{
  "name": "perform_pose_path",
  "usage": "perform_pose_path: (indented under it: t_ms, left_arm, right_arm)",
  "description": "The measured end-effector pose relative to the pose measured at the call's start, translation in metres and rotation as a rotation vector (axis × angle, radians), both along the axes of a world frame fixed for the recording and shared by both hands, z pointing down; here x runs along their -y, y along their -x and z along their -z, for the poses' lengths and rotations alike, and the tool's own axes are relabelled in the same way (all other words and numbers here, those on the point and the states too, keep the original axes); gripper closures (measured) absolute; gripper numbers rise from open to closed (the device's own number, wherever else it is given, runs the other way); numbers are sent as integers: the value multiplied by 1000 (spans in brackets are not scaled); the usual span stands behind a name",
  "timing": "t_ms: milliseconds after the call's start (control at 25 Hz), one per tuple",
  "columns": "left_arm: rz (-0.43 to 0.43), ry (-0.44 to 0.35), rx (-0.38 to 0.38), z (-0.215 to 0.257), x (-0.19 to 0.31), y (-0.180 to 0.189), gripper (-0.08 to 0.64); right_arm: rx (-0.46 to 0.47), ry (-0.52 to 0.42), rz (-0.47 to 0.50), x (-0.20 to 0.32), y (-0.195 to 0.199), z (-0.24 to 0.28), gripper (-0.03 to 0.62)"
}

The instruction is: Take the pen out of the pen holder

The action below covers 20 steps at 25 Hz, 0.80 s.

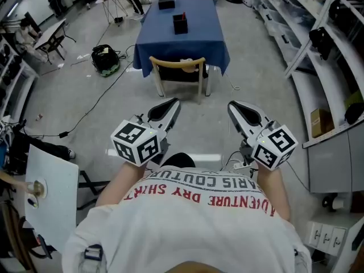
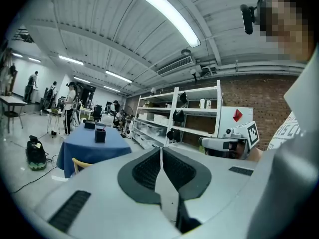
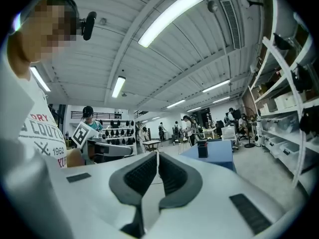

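White shells mark both grippers, which we hold low in the head view, just above our shirt. Our left gripper (image 1: 173, 103) has its jaws pressed together with nothing between them. Our right gripper (image 1: 233, 107) is likewise closed and empty. Beyond them, at frame centre, a wooden chair (image 1: 177, 66) stands at the near edge of the blue-clothed bench (image 1: 202, 38). The black pen holder (image 1: 180, 23) stands upright on that bench, upper centre of the frame, well apart from both grippers. Its contents are too small to make out.
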State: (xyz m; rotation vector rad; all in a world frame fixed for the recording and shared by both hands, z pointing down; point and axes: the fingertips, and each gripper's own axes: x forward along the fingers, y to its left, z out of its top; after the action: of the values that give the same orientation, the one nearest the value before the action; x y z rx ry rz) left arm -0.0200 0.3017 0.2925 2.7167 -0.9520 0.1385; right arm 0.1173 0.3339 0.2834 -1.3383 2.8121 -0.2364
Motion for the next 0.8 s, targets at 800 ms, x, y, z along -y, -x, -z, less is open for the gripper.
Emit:
perform_pose_path:
  t_ms: [800]
  left_arm:
    - [-17, 43, -7, -34, 152, -8, 522]
  right_arm:
    - [-68, 88, -65, 151, -16, -45, 311]
